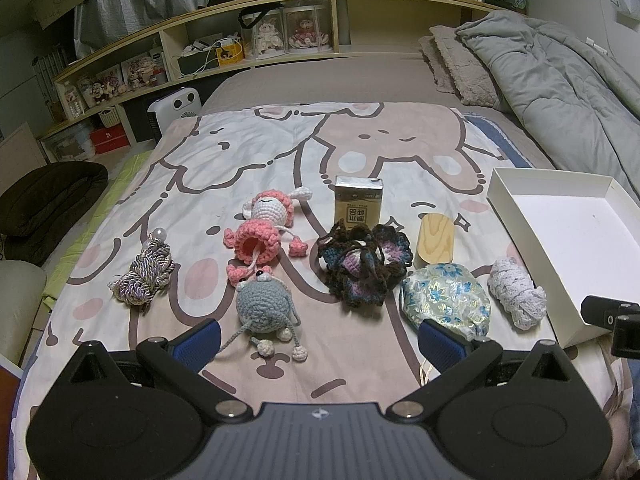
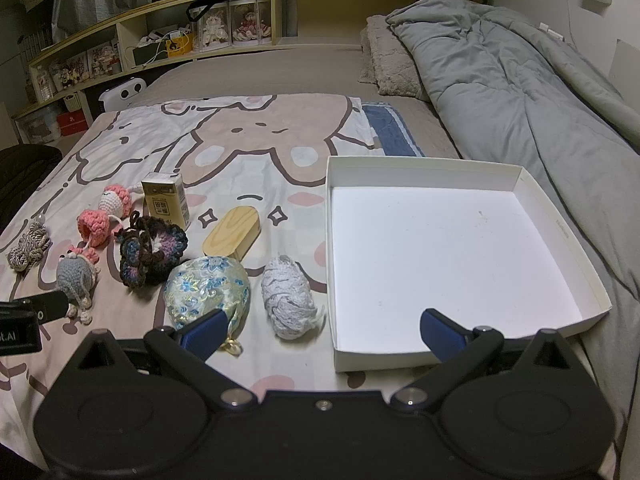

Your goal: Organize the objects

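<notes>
On the cartoon blanket lie a twisted cord bundle [image 1: 145, 273], a pink crochet doll [image 1: 264, 226], a grey crochet doll [image 1: 265, 308], a small carton [image 1: 357, 205], a dark crochet flower [image 1: 362, 266], a wooden oval box [image 1: 435, 245], a floral brocade pouch [image 1: 448, 298] and a white lace roll [image 1: 516, 292]. An empty white tray [image 2: 560, 236] sits to their right. My left gripper [image 1: 318, 344] hovers open near the grey doll and pouch. My right gripper [image 2: 322, 334] is open over the tray's near-left corner, beside the lace roll [image 2: 286, 298] and pouch [image 2: 208, 292].
A crumpled grey duvet [image 2: 520, 92] and pillows [image 2: 390, 60] lie along the right side of the bed. A wooden shelf [image 1: 256, 32] with figurines runs behind the bed. A dark cushion [image 1: 48, 200] sits on the floor at left.
</notes>
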Demonstrator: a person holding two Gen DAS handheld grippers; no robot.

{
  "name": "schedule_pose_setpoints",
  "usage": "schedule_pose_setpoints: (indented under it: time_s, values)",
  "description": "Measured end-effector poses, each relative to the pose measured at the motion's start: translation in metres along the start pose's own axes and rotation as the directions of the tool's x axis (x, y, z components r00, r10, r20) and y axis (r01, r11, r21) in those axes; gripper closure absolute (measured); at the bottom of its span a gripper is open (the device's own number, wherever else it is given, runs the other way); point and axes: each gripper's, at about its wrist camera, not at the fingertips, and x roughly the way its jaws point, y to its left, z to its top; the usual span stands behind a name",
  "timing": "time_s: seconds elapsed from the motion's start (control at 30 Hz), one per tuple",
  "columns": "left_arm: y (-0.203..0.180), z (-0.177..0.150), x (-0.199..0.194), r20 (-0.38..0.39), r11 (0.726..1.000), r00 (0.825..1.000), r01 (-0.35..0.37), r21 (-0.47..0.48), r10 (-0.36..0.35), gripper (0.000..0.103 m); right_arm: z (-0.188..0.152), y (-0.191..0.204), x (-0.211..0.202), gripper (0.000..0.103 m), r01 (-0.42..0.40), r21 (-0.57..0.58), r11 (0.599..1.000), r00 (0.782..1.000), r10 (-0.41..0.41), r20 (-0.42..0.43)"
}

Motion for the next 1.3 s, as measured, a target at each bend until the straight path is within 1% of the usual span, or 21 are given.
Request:
schedule_pose_setpoints:
  time_s: [0.17, 0.3, 0.43, 0.63, 0.8, 0.9, 1.03, 1.17, 1.23, 1.3]
  values:
    - [-0.002, -0.003, 0.003, 0.0, 1.0, 1.0, -0.002, -0.005, 0.002, 0.0, -0.001, 0.0, 0.003, 0.0, -0.021, 0.007, 1.0, 1.0, 0.021, 0.009]
    - [0.003, -0.001, 0.006, -0.008, 1.0, 1.0, -0.015, -0.028, 0.015, 0.0, 0.0, -0.001, 0.003, 0.0, -0.038, 0.017, 0.999, 0.999, 0.037, 0.033]
    - [0.011, 0.007, 0.007, -0.008, 0.998, 0.999, -0.035, -0.06, 0.035, 0.0, 0.007, 0.0, 0.005, 0.0, -0.056, 0.039, 0.998, 0.997, 0.054, 0.054]
    - [0.021, 0.022, 0.007, 0.025, 0.994, 0.997, -0.07, -0.079, 0.072, 0.0, 0.019, 0.001, 0.008, 0.0, -0.069, 0.043, 0.997, 0.993, 0.065, 0.1]
    - [0.03, 0.037, 0.011, 0.047, 0.99, 0.993, -0.106, -0.091, 0.111, 0.0, 0.029, 0.003, 0.015, 0.0, -0.07, 0.024, 0.997, 0.989, 0.066, 0.129]
    - [0.037, 0.046, 0.016, 0.06, 0.988, 0.99, -0.124, -0.091, 0.13, 0.0, 0.034, 0.005, 0.02, 0.0, -0.063, 0.02, 0.998, 0.989, 0.06, 0.134]
    - [0.052, 0.059, 0.025, 0.07, 0.981, 0.984, -0.155, -0.113, 0.164, 0.0, 0.039, 0.003, 0.03, 0.0, -0.104, 0.014, 0.995, 0.988, 0.101, 0.116]
    - [0.069, 0.067, 0.038, 0.057, 0.971, 0.979, -0.184, -0.151, 0.194, 0.0, 0.041, 0.004, 0.037, 0.0, -0.142, 0.009, 0.99, 0.983, 0.14, 0.117]
    - [0.077, 0.072, 0.045, 0.045, 0.968, 0.977, -0.197, -0.154, 0.206, 0.0, 0.042, 0.007, 0.042, 0.0, -0.157, 0.0, 0.988, 0.981, 0.156, 0.114]
    - [0.087, 0.076, 0.054, 0.041, 0.962, 0.971, -0.225, -0.152, 0.233, 0.0, 0.043, 0.011, 0.048, 0.0, -0.156, -0.01, 0.988, 0.98, 0.156, 0.12]
